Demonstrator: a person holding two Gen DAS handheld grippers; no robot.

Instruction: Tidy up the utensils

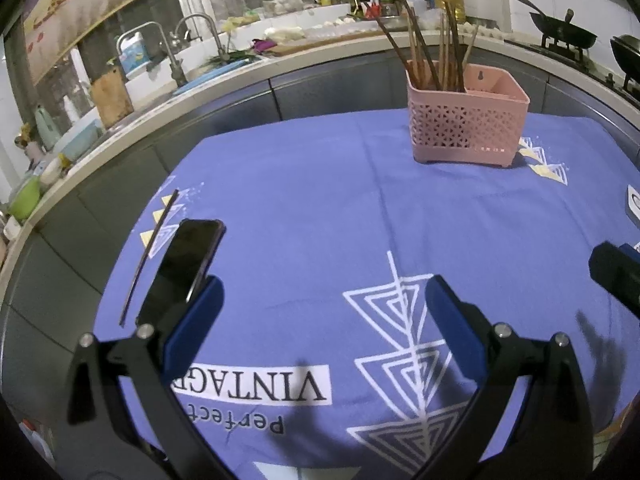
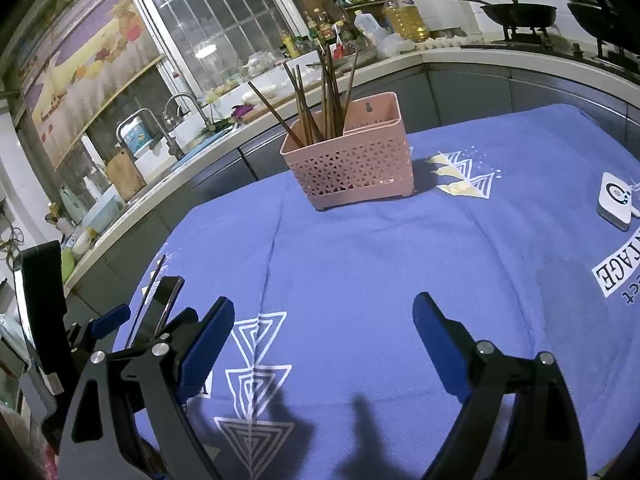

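Kitchen counters curve behind a table spread with a blue printed cloth (image 1: 304, 200), with a sink at the left and woks on a stove at the right.

At the far left edge of the cloth lies one loose chopstick (image 1: 149, 258), thin and dark, flat on the fabric and pointing toward the counter. It appears to be the last utensil not yet put away. Just beside it, on its right, a dark phone (image 1: 184, 268) lies face up; it sits so close that a grasp on the stick would need care not to nudge it.

Next comes the left gripper (image 1: 324, 320), spread wide and holding nothing, hovering low over the cloth with its left finger partly over the phone's near end. That stance suits a reach toward the stick.

Farther right, the right gripper (image 2: 324, 344) is also wide apart and empty, aimed across the middle of the table.

Toward the back stands the pink perforated holder (image 1: 468, 124), its left compartment packed with upright chopsticks (image 1: 436, 52) that lean outward, the right compartment apparently empty. It sits well apart from the loose stick.

At the far right rests a small white device (image 2: 616, 200), unrelated to the job.
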